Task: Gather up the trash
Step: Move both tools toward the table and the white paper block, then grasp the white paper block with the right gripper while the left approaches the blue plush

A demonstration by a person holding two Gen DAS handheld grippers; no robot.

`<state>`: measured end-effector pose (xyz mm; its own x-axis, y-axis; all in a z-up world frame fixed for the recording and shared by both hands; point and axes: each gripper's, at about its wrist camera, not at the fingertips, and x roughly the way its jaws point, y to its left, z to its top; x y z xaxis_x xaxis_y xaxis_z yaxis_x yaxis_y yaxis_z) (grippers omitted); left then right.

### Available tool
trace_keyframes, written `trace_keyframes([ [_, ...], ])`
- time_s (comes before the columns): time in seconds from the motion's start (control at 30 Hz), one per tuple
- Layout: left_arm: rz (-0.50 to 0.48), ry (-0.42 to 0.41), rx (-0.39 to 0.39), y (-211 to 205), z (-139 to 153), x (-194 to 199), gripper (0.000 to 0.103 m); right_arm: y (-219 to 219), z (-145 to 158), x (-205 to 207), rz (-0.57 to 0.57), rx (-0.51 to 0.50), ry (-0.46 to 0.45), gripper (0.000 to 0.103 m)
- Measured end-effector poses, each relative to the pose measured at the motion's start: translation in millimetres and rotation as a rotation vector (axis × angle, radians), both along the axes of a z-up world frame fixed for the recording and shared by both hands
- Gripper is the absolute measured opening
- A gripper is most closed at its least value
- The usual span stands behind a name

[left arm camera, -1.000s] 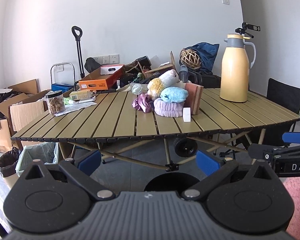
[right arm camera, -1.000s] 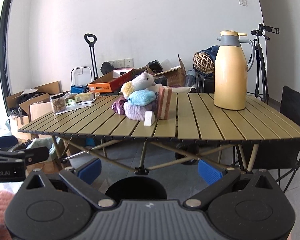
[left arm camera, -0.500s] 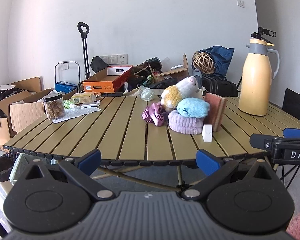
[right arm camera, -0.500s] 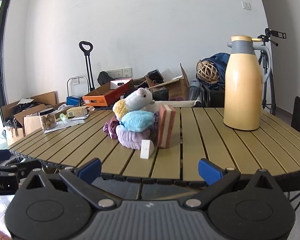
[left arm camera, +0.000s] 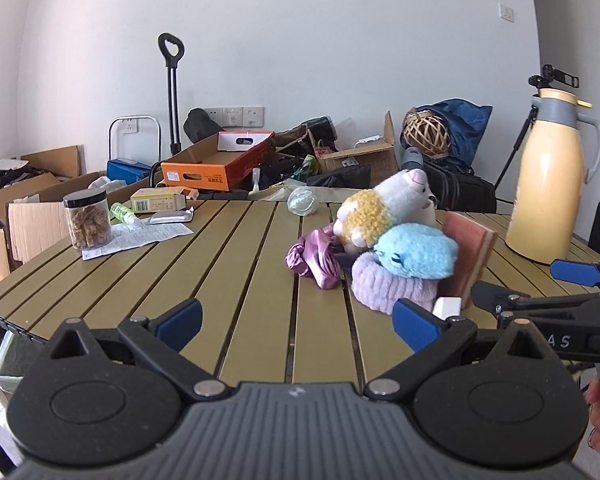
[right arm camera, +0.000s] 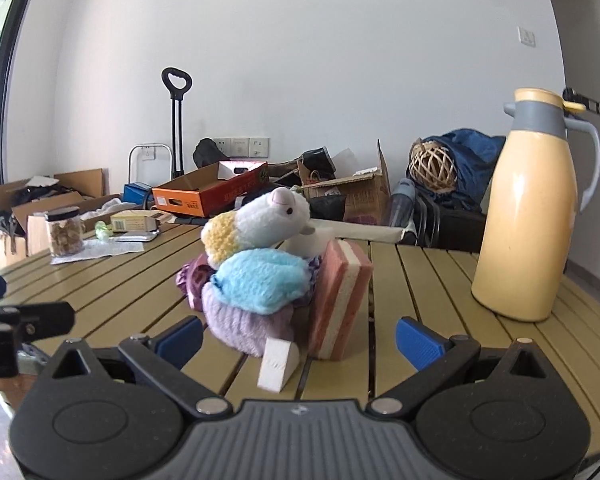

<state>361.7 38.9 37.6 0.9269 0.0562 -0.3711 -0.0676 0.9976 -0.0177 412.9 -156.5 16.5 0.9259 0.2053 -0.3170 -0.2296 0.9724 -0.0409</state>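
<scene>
A slatted olive table [left arm camera: 228, 264] carries loose items. At its far left lie a printed paper sheet [left arm camera: 140, 237], a silver foil wrapper [left arm camera: 171, 217], a small green bottle [left arm camera: 123, 213] and a cardboard box [left arm camera: 162, 199]. A crumpled clear wrapper [left arm camera: 302, 201] lies at the back middle. A small white wedge [right arm camera: 278, 364] sits just before my right gripper [right arm camera: 298, 338], which is open and empty. My left gripper [left arm camera: 296, 322] is open and empty over the near table edge. The right gripper also shows in the left wrist view [left arm camera: 540, 292].
A pile of plush toys [right arm camera: 256, 268], a purple scrunchie [left arm camera: 314, 259] and a pink sponge [right arm camera: 342, 300] stand mid-table. A yellow thermos [right arm camera: 534, 208] stands at the right, a snack jar [left arm camera: 88, 219] at the left. A lined bin [left arm camera: 12, 354] shows below the left edge. Boxes crowd the back wall.
Both grippers have risen from below the table edge and moved forward over the tabletop; the plush pile and white wedge are now much closer. Both stay open.
</scene>
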Motion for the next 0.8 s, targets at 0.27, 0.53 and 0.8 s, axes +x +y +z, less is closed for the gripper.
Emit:
trace_keyframes([
  [0.27, 0.014, 0.04, -0.013, 12.2, -23.0, 22.9, 0.103, 9.2, -24.3, 33.5, -0.001, -0.012, 0.023, 0.102],
  [0.53, 0.029, 0.082, -0.032, 22.5, -36.9, 30.1, 0.103, 21.6, -46.3, 57.1, -0.003, -0.019, 0.13, 0.064],
  [0.8, 0.029, 0.091, -0.042, 23.3, -38.6, 30.2, 0.103, 26.0, -51.2, 62.0, 0.029, 0.029, 0.176, 0.024],
])
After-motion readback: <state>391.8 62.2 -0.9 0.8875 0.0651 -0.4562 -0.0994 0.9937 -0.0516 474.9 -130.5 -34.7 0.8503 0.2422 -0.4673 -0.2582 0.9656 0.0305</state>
